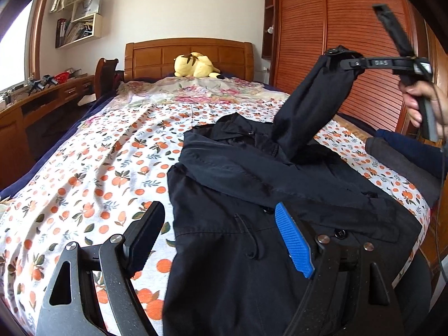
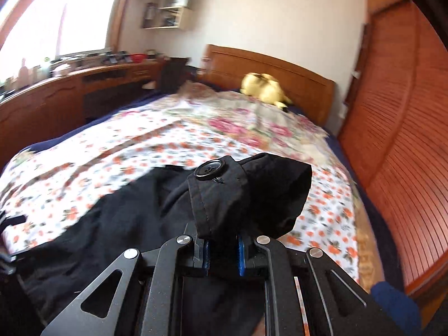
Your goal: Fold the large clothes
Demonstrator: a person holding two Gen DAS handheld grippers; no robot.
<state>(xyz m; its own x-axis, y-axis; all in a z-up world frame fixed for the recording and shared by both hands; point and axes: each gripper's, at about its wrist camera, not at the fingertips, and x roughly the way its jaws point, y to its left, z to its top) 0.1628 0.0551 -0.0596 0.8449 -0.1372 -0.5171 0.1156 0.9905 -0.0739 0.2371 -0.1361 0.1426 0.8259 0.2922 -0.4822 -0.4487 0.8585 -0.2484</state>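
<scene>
My right hand-held gripper (image 2: 222,247) holds the coat (image 1: 252,196) sleeve cuff (image 2: 221,193) lifted; my left hand-held gripper (image 1: 221,240) waits wide open above the hem. Next I fold the sleeve across.

Left wrist view: you look from low over the near end of the bed (image 1: 84,168), along the left gripper (image 1: 221,238) toward the headboard (image 1: 190,56); the dark coat (image 1: 252,196) lies close under the lens.

Right wrist view: you look from higher up and further right, along the right gripper (image 2: 222,254), facing the headboard (image 2: 280,70) at a slant; the coat's cuff (image 2: 224,196) sits right up against the lens.

Shared ground: both views take in the coat, the floral bedcover, the yellow plush toy (image 1: 196,65) (image 2: 263,88) and the wall shelves (image 1: 81,16).

Cross-sight: your left view catches the right gripper (image 1: 344,56) raised at its upper right.
</scene>
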